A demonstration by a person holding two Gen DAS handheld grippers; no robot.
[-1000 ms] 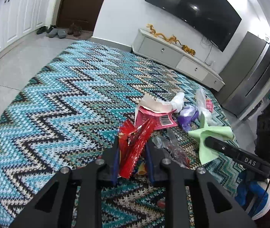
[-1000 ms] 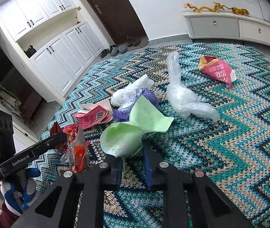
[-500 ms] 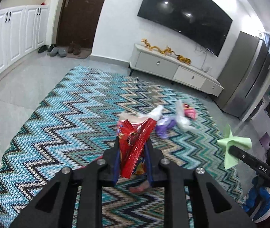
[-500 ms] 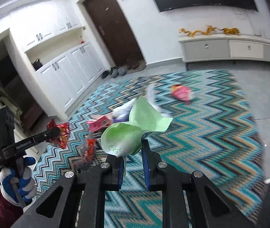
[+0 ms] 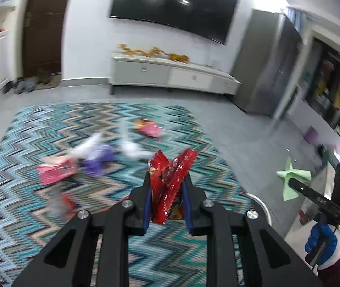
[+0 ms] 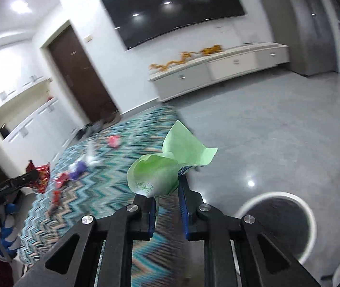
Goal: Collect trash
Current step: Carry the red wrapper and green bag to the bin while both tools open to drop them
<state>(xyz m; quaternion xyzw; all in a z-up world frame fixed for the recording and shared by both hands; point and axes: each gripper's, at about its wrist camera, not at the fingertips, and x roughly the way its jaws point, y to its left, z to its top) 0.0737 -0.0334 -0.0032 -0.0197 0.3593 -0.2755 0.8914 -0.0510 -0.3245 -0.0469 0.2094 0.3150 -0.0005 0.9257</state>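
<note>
The left gripper (image 5: 167, 189) is closed down to a narrow gap, its blue-padded fingers pinching a crumpled red foil wrapper (image 5: 170, 184) that sticks up above the tips. The right gripper (image 6: 167, 191) is nearly shut on a pale green paper wrapper (image 6: 165, 165), which bulges and fans out above the fingers.

Both are held up in the air over the near end of the zigzag rug (image 5: 50, 215). On the rug, well beyond the left gripper, the remaining trash lies blurred: a pink packet (image 5: 55, 171), a purple and white bag (image 5: 97, 154), a clear plastic bag (image 5: 131, 147) and, farther toward the TV cabinet (image 5: 170, 74), a red and pink packet (image 5: 149, 129).

Only the right wrist view shows the round white-rimmed bin (image 6: 280, 220), standing on the bare grey floor (image 6: 277, 131) just off the rug's edge, below and to the right of the green wrapper. The left wrist view catches only an arc of its rim (image 5: 262, 205). Each view shows the other gripper in a blue-gloved hand (image 5: 320, 241).

The floor between the rug's edge and the cabinet is bare.
</note>
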